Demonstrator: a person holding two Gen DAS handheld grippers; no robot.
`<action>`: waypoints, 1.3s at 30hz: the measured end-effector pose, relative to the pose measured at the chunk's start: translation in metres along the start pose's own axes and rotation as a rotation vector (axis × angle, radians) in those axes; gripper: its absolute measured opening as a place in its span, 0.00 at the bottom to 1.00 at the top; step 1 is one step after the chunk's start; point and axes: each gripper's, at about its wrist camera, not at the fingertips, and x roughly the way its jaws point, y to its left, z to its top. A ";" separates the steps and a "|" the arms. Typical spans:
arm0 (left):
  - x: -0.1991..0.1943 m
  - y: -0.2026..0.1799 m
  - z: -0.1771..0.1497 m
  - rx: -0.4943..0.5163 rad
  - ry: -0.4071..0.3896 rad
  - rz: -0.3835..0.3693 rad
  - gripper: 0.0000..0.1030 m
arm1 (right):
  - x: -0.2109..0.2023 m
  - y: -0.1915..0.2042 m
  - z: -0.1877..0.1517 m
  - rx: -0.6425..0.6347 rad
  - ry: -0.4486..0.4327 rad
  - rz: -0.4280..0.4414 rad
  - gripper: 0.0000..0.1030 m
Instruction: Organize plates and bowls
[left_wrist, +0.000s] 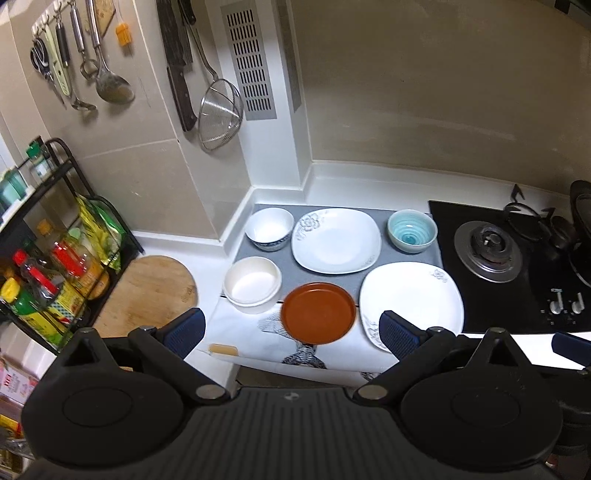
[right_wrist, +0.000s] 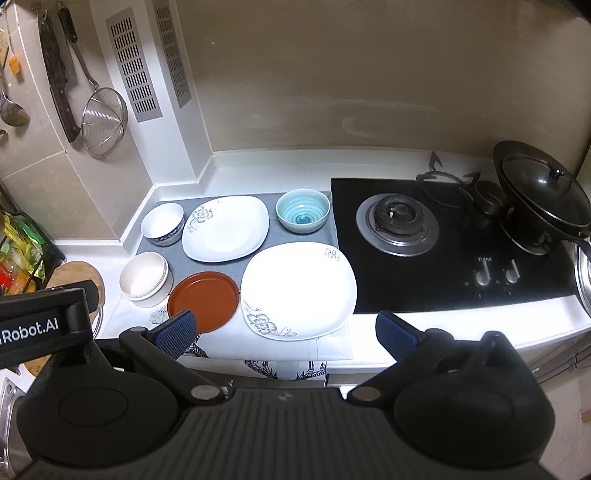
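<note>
Both grippers hover above the near edge of the counter with nothing between their fingers. The left gripper (left_wrist: 293, 330) has its blue ribbed pads spread wide, and the brown plate (left_wrist: 318, 313) lies just beyond the gap between them. The right gripper (right_wrist: 282, 332) is also spread wide, and the near white plate (right_wrist: 298, 290) sits just ahead of its gap, with the brown plate (right_wrist: 204, 300) beside its left finger.

The dishes rest on a grey mat (left_wrist: 402, 254) to the left of a black glass stove (right_wrist: 454, 266). On the far row stand a white bowl with a blue patterned band (left_wrist: 269, 229), a square-rounded far white plate (left_wrist: 336, 240) with a grey flower print, and a teal bowl (left_wrist: 412, 230) with a spiral inside. On the near row are a cream bowl (left_wrist: 252, 284), the round, matte brown plate and the near white plate (left_wrist: 412, 302), which is glossy and flower-printed too.

In the right wrist view the left gripper's black body carries white lettering reading "Robot.AI". The stove bears a small white brand mark above its two knobs, too blurred to read.

A wire strainer (left_wrist: 220, 120) and a dark-handled knife (left_wrist: 181, 85) hang on the tiled wall. A round wooden board (left_wrist: 147, 291) lies on the counter at the left. A black wok with a glass lid (right_wrist: 543, 192) sits on the right burner.
</note>
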 end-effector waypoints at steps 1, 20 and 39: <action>0.000 0.000 0.001 0.001 -0.001 0.003 0.97 | 0.001 0.000 0.000 0.002 0.002 0.003 1.00; 0.004 -0.005 -0.005 0.011 0.007 -0.009 0.98 | 0.004 -0.007 -0.001 0.002 0.021 -0.006 1.00; 0.024 -0.018 0.001 0.028 0.039 -0.024 0.98 | 0.022 -0.018 0.004 0.023 0.051 -0.013 1.00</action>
